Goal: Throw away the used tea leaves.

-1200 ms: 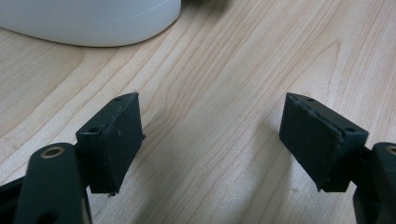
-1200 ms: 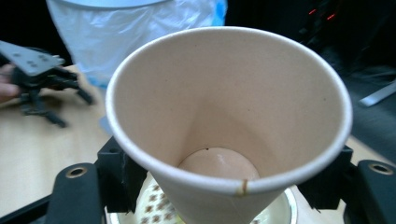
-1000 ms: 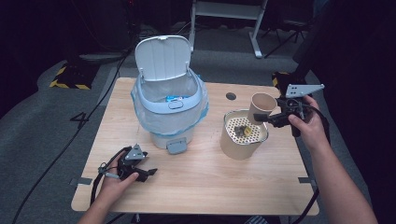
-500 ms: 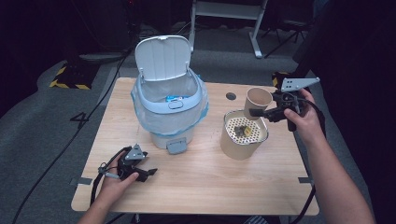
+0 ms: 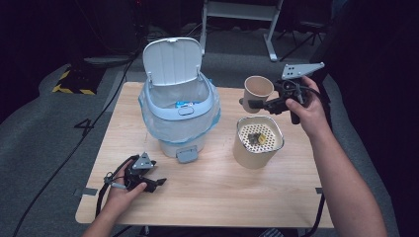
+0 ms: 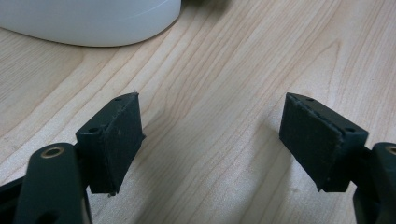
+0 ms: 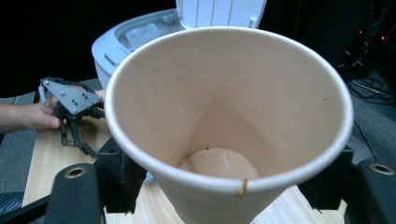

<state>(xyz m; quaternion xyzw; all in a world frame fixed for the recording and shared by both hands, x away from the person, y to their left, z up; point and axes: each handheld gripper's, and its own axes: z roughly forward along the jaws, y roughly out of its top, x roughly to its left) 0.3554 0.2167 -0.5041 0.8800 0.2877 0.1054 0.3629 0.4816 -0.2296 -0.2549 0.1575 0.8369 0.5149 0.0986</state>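
Observation:
An empty tan paper cup (image 5: 258,89) hangs upright above the table's far right, and my right gripper (image 5: 253,101) is shut on its lower wall. In the right gripper view the cup (image 7: 224,116) stands between the two black jaws of that gripper (image 7: 224,186). Just in front of it sits a beige canister (image 5: 258,140) with a perforated insert holding a few dark and yellow scraps. A white and pale blue bin (image 5: 180,113) with its lid up and a blue liner stands mid-table. My left gripper (image 5: 157,183) rests open on the wood near the front left, nothing between its pads (image 6: 116,140).
The wooden table (image 5: 212,197) has bare room along its front and between the bin and the canister. A black cable (image 5: 106,190) loops off the left gripper over the front edge. A metal stand (image 5: 242,10) is on the floor behind the table.
My right gripper has carried the cup up and to the left, from beside the canister to a spot behind it, nearer the bin. The left hand has stayed put.

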